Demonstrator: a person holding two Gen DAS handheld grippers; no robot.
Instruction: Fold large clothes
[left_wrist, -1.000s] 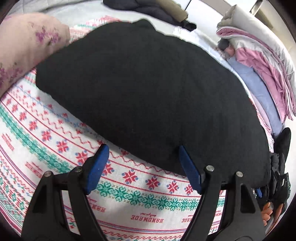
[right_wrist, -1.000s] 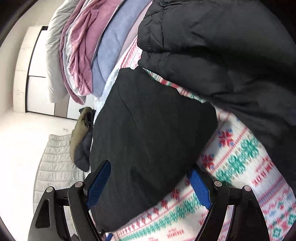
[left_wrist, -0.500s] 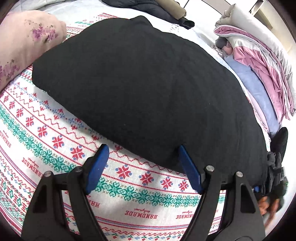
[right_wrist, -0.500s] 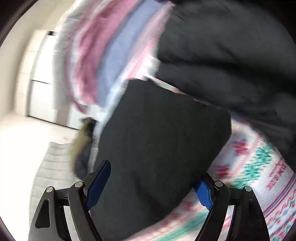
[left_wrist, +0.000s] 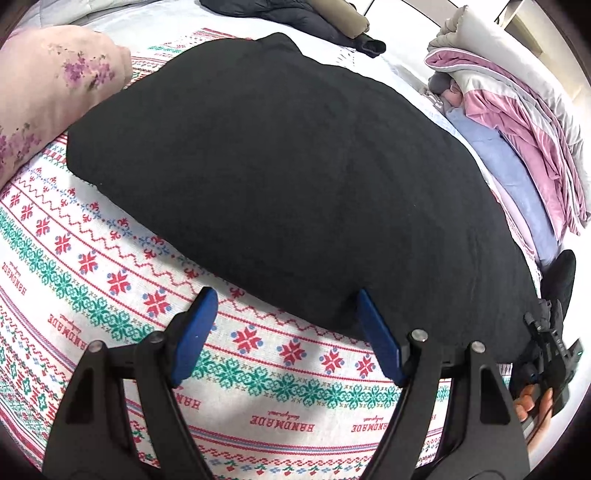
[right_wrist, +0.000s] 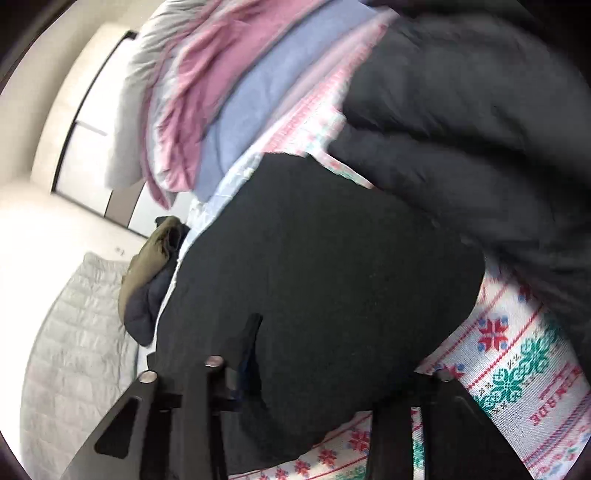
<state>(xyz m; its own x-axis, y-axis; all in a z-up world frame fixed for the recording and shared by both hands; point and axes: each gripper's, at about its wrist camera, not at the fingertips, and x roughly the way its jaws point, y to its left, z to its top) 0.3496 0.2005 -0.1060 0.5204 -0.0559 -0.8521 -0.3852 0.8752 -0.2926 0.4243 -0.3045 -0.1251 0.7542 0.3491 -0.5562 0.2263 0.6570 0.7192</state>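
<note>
A large black garment (left_wrist: 280, 177) lies folded flat on a white patterned blanket (left_wrist: 110, 295). My left gripper (left_wrist: 284, 325) is open at its near edge, blue pads just off the cloth. In the right wrist view the same black garment (right_wrist: 332, 295) fills the middle. My right gripper (right_wrist: 314, 387) has pushed into its edge, and the cloth covers both pads, so its state is hidden. The right gripper also shows at the left wrist view's far right (left_wrist: 546, 354).
A pink floral pillow (left_wrist: 44, 103) lies at the left. A stack of pink, grey and blue bedding (left_wrist: 517, 122) lies at the right. A black puffer jacket (right_wrist: 480, 129) lies beside the garment. Dark and olive clothes (left_wrist: 314, 18) lie at the far side.
My right gripper has moved forward into the black garment's edge, and its blue pads are now hidden by cloth. My left gripper has drawn back slightly and stays open.
</note>
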